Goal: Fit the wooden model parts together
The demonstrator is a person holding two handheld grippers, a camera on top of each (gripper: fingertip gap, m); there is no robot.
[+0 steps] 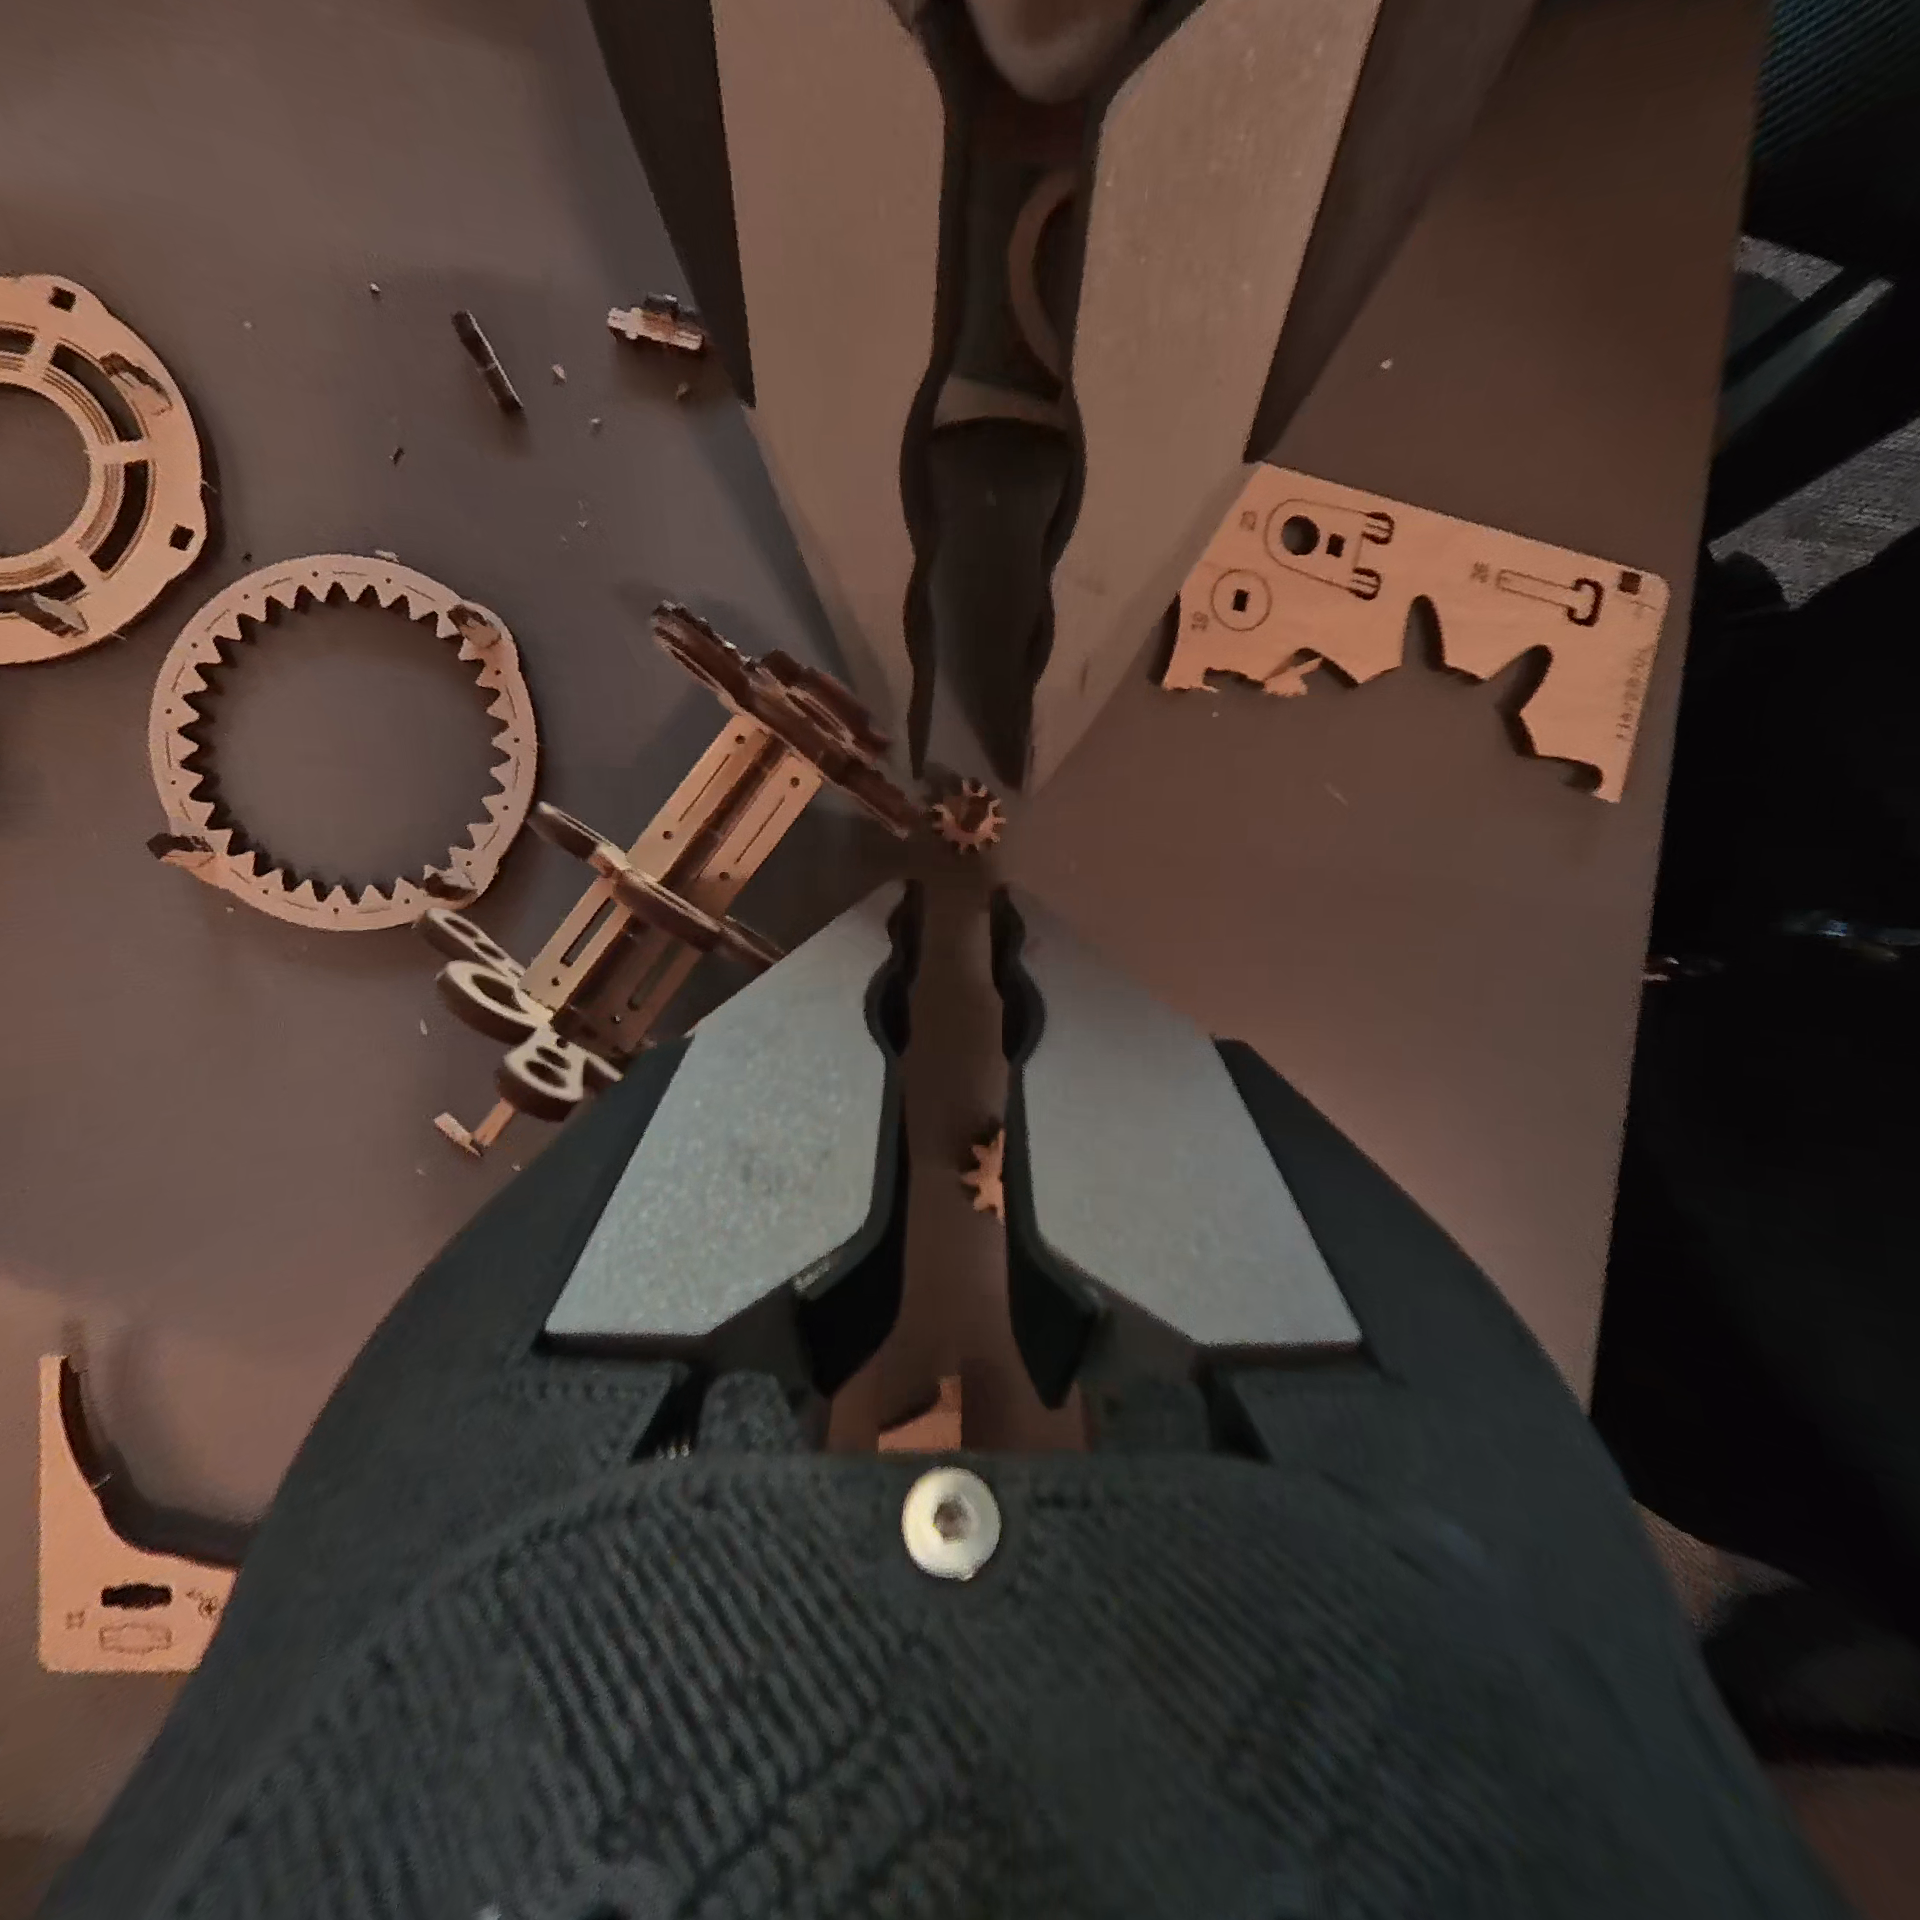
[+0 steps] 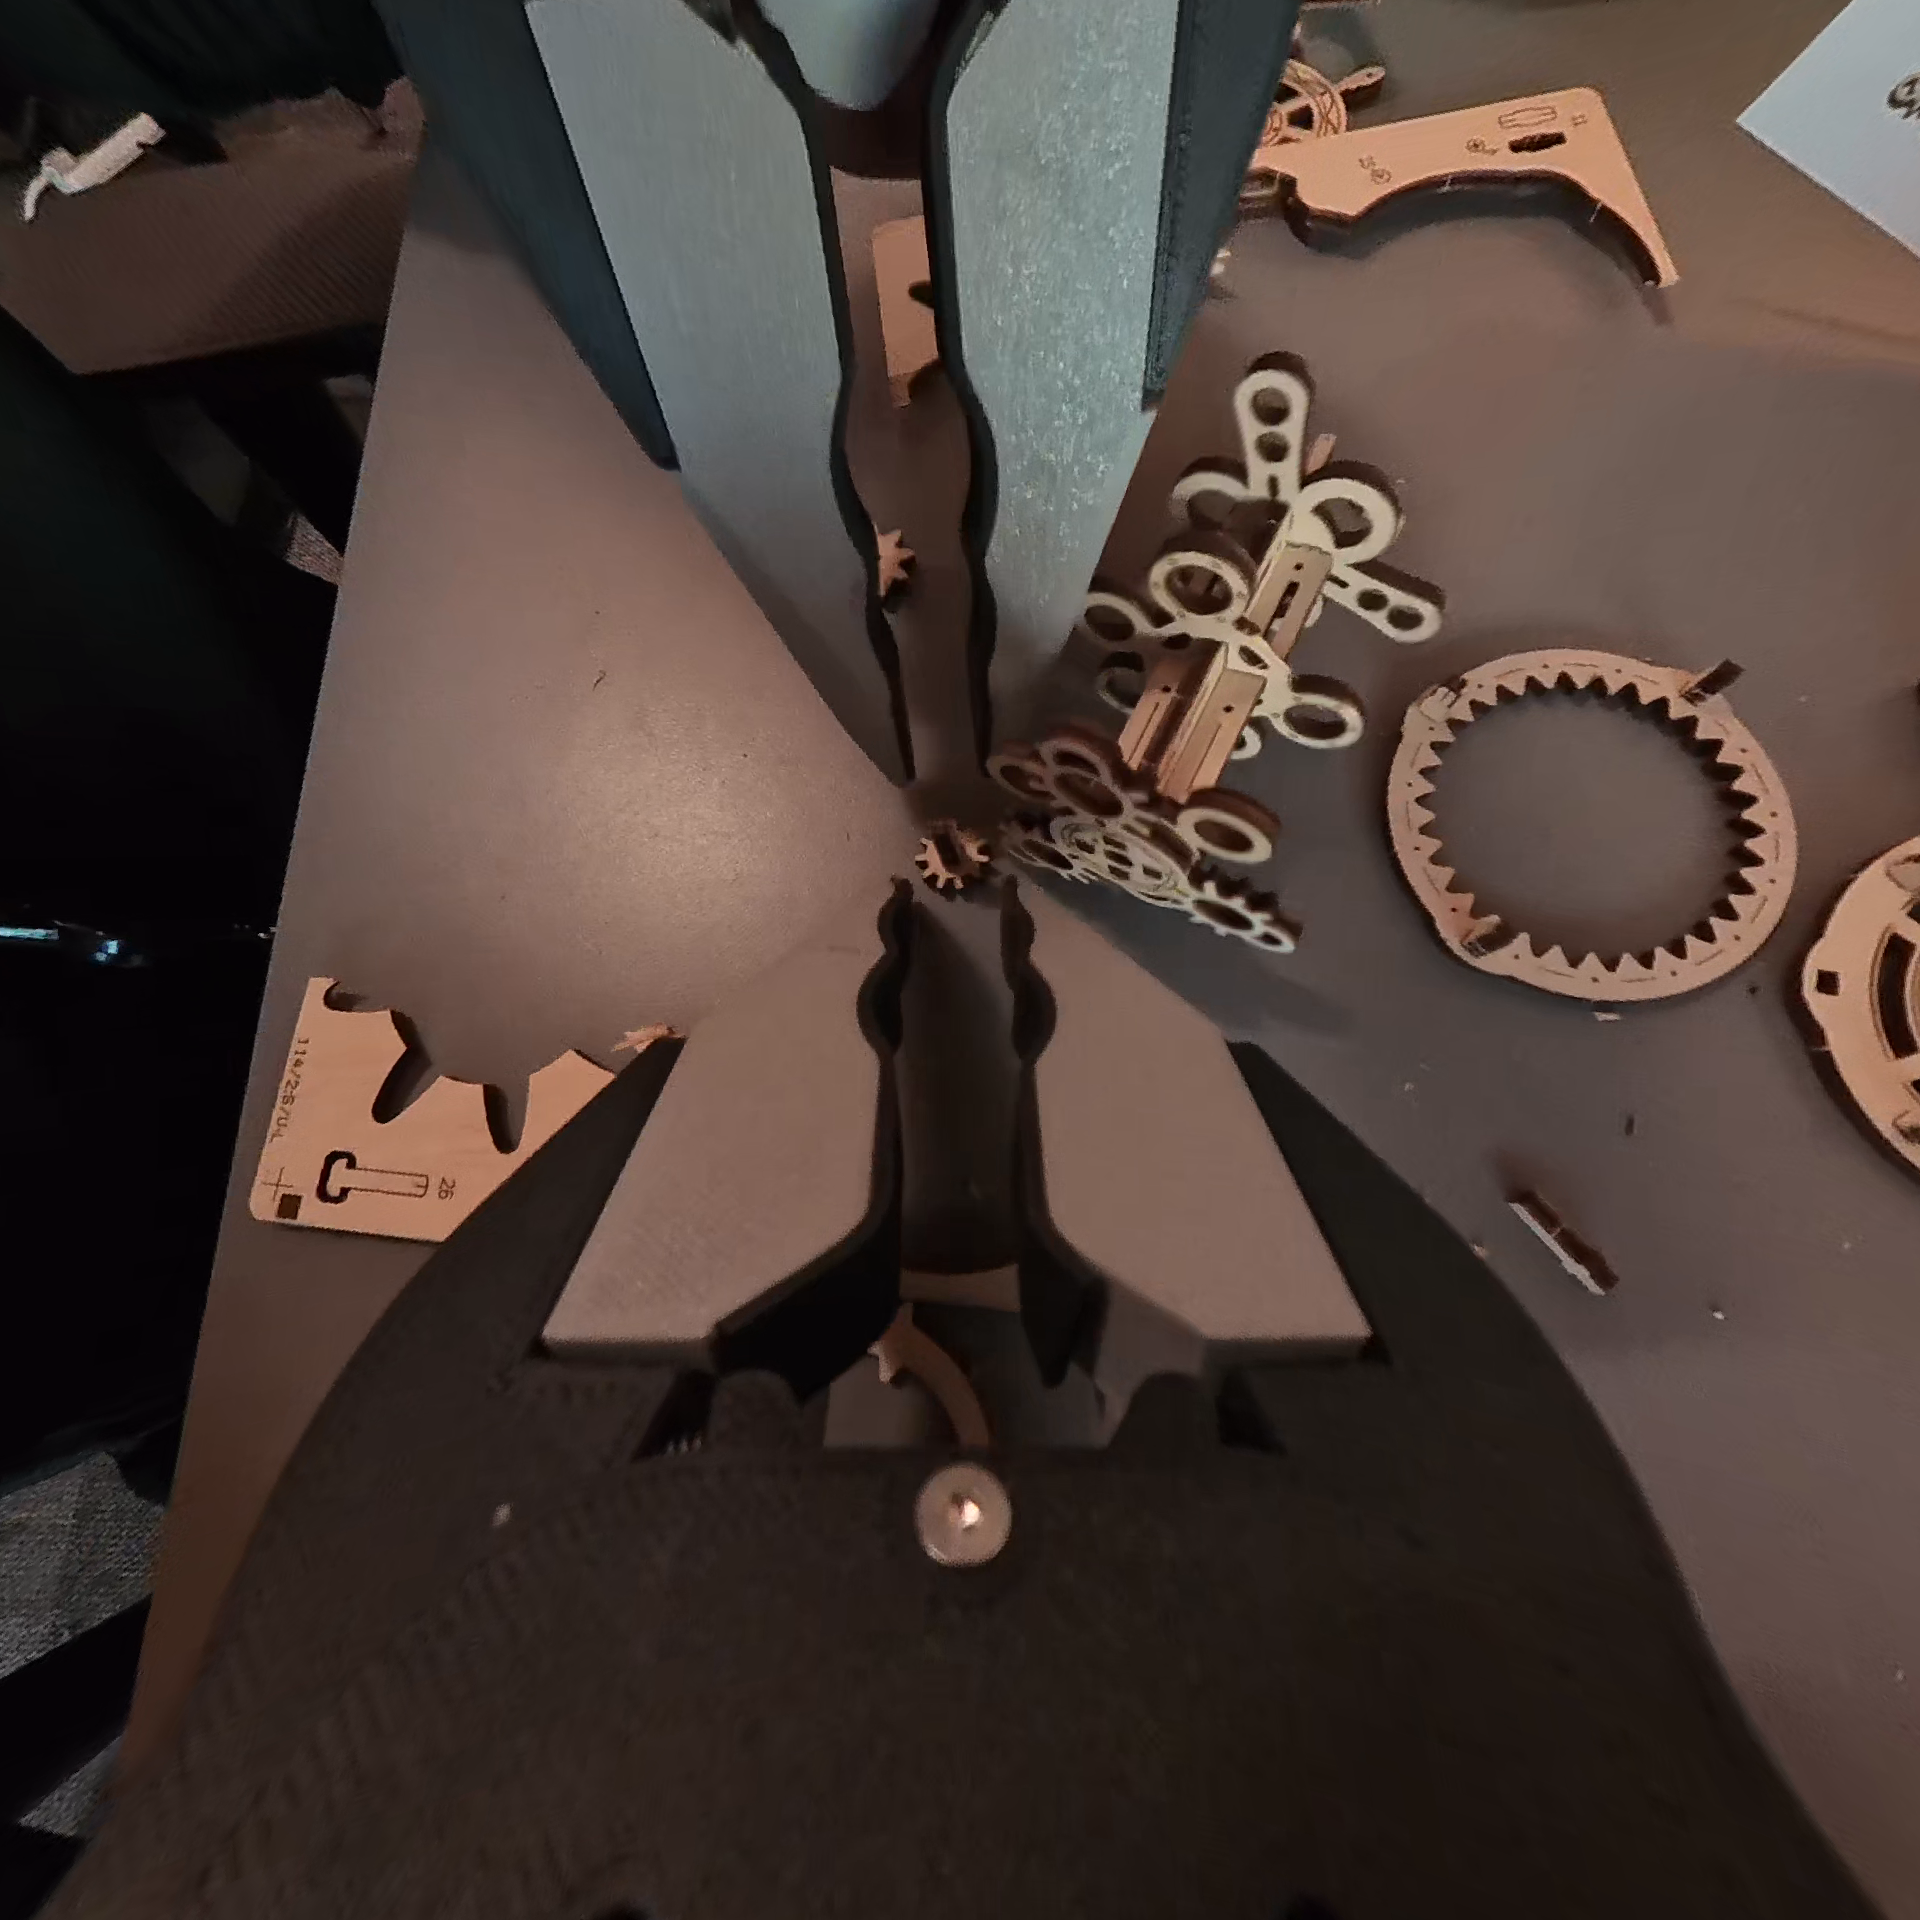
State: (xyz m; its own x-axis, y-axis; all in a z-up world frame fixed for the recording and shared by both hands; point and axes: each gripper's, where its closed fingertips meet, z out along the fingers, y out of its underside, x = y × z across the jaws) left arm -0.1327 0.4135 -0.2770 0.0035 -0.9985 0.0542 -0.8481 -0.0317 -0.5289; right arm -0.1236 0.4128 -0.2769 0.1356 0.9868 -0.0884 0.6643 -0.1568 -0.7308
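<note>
Small gears: two point(image 1: 966, 816) point(image 1: 984, 1174)
Toothed rings: one point(image 1: 343, 740)
Shaft assemblies: one point(image 1: 686, 852)
Offcut sheets: three point(image 1: 1423, 623) point(image 1: 104, 1558) point(image 1: 920, 1423)
Round frames: one point(image 1: 94, 468)

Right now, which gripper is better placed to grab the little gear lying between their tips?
Probably the right gripper: its open tips almost touch the little gear, while the left gripper sits slightly farther back.

Black ribbed gripper point(image 1: 954, 894) bodies; grey pads point(image 1: 748, 1174); wavy-edged jaws; silver screw point(image 1: 951, 1524)
</note>
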